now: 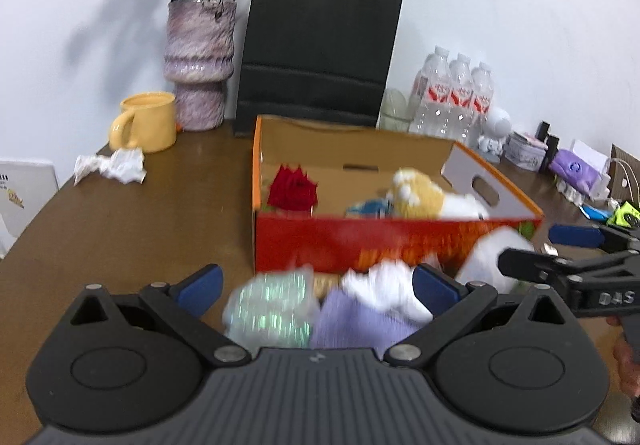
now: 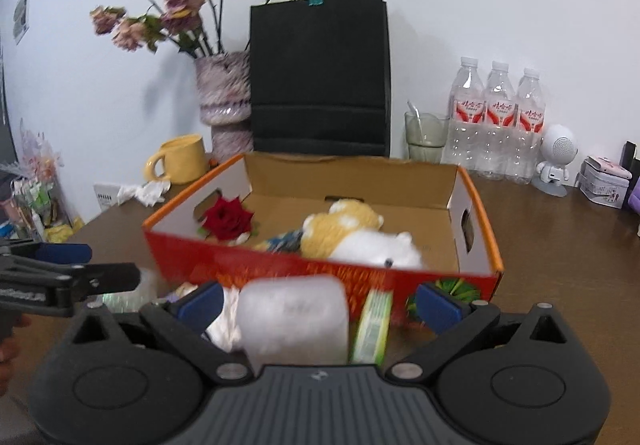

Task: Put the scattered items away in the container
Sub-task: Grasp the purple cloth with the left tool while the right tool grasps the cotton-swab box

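Observation:
An orange cardboard box point(image 1: 400, 241) point(image 2: 320, 269) stands open on the brown table. Inside lie a red rose point(image 1: 294, 191) point(image 2: 228, 221), a yellow and white plush toy point(image 1: 432, 197) point(image 2: 352, 233) and a blue item point(image 1: 368, 208). My left gripper point(image 1: 316, 283) is open just in front of the box, with a shiny clear packet point(image 1: 272, 309), a purple cloth point(image 1: 360, 325) and a white cloth point(image 1: 388, 289) between its fingers. My right gripper point(image 2: 318, 301) is open, with a white wrapped roll point(image 2: 296, 317) and a green packet point(image 2: 372, 325) between its fingers.
Behind the box stand a black paper bag point(image 1: 320, 45), a purple vase of dried flowers point(image 1: 198, 61), a yellow mug point(image 1: 148, 123), crumpled tissue point(image 1: 112, 165), three water bottles point(image 2: 496, 121), a glass point(image 2: 424, 137) and a white robot figure point(image 2: 558, 161). Small items crowd the right table edge.

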Tool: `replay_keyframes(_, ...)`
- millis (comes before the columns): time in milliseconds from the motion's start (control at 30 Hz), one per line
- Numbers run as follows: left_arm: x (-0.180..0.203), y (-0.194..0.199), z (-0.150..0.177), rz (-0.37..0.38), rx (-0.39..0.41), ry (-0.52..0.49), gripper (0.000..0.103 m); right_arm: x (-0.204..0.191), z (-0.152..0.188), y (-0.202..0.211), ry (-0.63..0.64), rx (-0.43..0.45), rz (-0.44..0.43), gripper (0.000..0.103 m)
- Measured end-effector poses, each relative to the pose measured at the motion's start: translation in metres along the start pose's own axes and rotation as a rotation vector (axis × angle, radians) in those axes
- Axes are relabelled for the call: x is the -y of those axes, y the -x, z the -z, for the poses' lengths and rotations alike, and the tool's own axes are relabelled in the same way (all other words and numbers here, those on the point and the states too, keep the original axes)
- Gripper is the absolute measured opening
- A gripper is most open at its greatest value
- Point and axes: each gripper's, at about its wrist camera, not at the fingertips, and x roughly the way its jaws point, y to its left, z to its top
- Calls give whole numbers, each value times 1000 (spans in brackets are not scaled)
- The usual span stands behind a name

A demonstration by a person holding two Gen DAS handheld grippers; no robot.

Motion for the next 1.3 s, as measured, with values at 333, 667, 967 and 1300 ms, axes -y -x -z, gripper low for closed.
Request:
replay_keyframes(333,-4,8,33,40,-66,46,77,-16,15,-13,27,10,4,100)
replay_keyframes(667,-3,-20,39,48,-117,69,14,-20,23,-18,45,9,13,64)
replay_keyframes(967,0,-10,19,66,3,104,7,-19,24,-3,20,53,15,64)
replay_keyframes(1300,7,-8,11,68,38,87,7,-21,22,2,18,61,13,64)
